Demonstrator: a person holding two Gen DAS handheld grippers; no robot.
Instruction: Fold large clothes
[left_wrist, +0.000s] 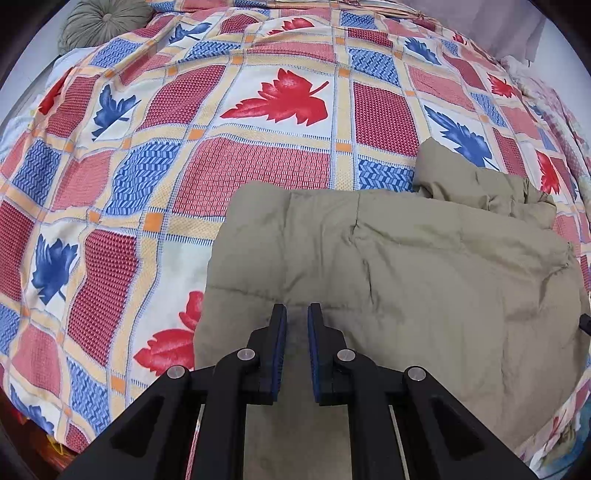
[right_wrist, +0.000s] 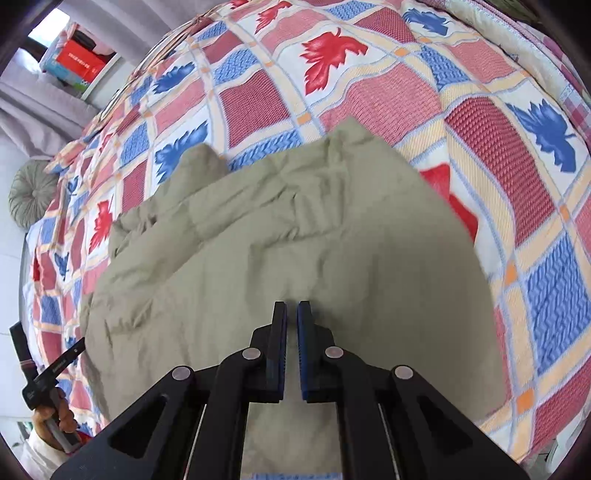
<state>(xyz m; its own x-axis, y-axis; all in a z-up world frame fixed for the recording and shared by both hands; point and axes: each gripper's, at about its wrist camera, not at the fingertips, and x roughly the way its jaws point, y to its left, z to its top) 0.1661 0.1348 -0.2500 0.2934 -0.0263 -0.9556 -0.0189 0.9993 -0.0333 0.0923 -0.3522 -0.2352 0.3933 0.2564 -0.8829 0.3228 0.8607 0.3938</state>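
A khaki padded jacket (left_wrist: 388, 266) lies folded in a thick bundle on the bed, its crumpled end toward the far right. My left gripper (left_wrist: 297, 308) hovers over the jacket's near left part, fingers a narrow gap apart with nothing between them. In the right wrist view the same jacket (right_wrist: 295, 240) fills the middle. My right gripper (right_wrist: 292, 306) hangs above its near edge with the pads almost together and no fabric pinched. At the left edge of that view a hand holds the left gripper's handle (right_wrist: 51, 376).
A patchwork bedspread (left_wrist: 251, 166) with red and blue leaves covers the bed. A round green cushion (left_wrist: 99, 22) sits at the far left corner. Grey curtains (right_wrist: 37, 110) and a shelf with a red box (right_wrist: 79, 61) stand beyond the bed.
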